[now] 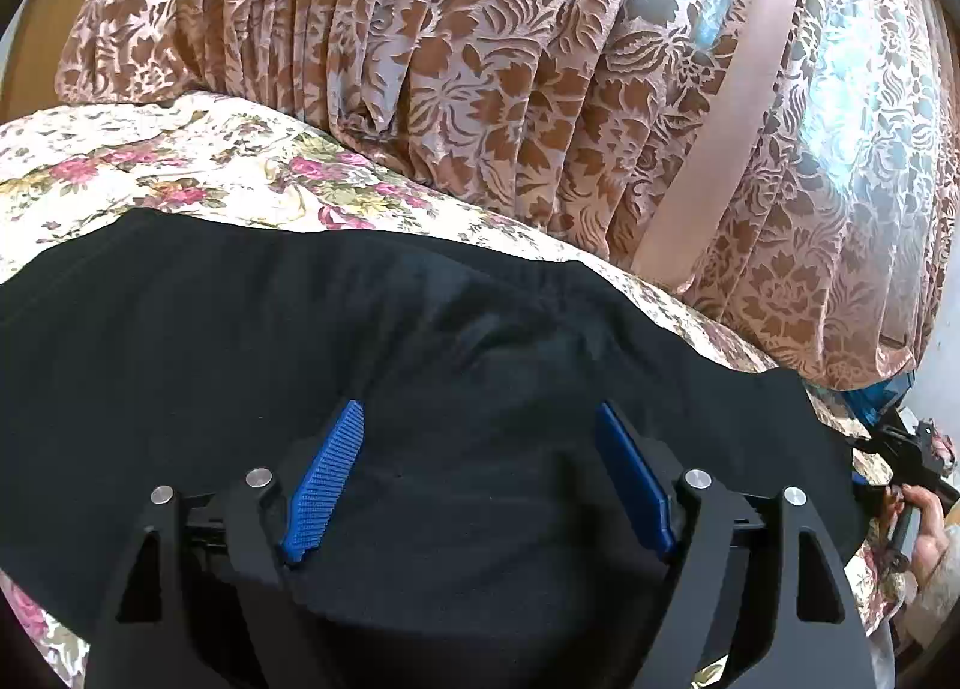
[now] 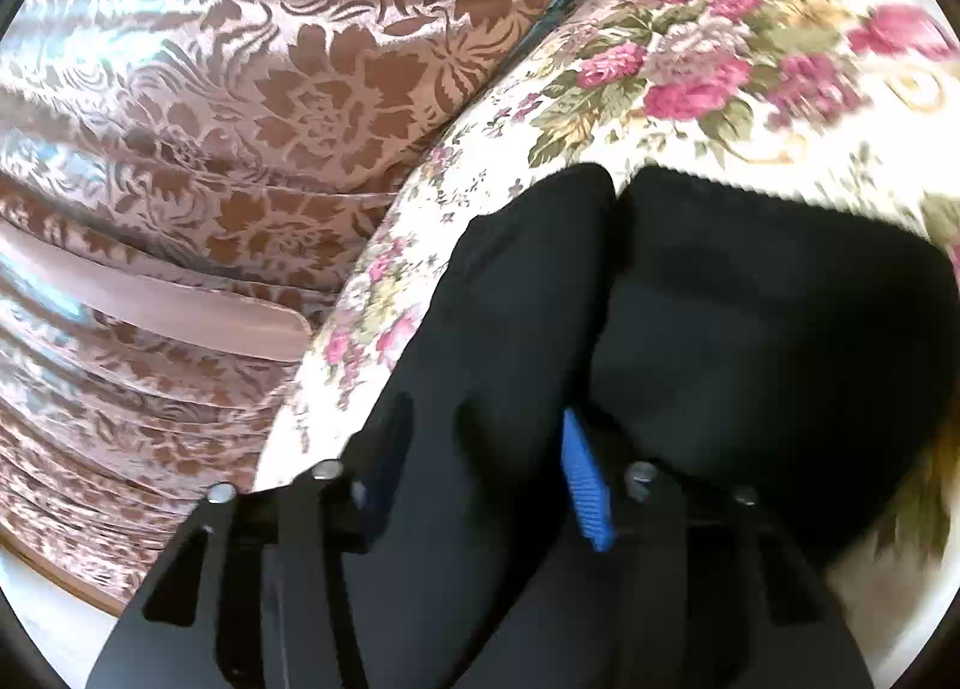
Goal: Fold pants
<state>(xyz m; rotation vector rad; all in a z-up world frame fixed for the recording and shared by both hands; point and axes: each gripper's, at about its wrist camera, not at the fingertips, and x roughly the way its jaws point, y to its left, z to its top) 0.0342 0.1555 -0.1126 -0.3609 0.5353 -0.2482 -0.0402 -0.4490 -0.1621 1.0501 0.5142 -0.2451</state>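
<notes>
Matt black cloth pants [image 1: 240,341], floral cotton-look bedspread [image 1: 180,167], shiny brocade curtain [image 1: 480,59], ribbed blue pads [image 1: 327,479]

Black pants [image 1: 300,341] spread on bedspread [image 1: 180,161]

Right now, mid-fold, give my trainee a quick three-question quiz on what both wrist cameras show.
1. True or false: the left gripper is clamped shut on the black pants.
2. Multiple choice: the pants lie on A) a wooden table, B) a floral bedspread, C) a tiled floor.
3. Fill in: behind the bed hangs a brown-patterned ____.

Key:
1. False; its blue pads stand apart over the cloth.
2. B.
3. Curtain.
</notes>
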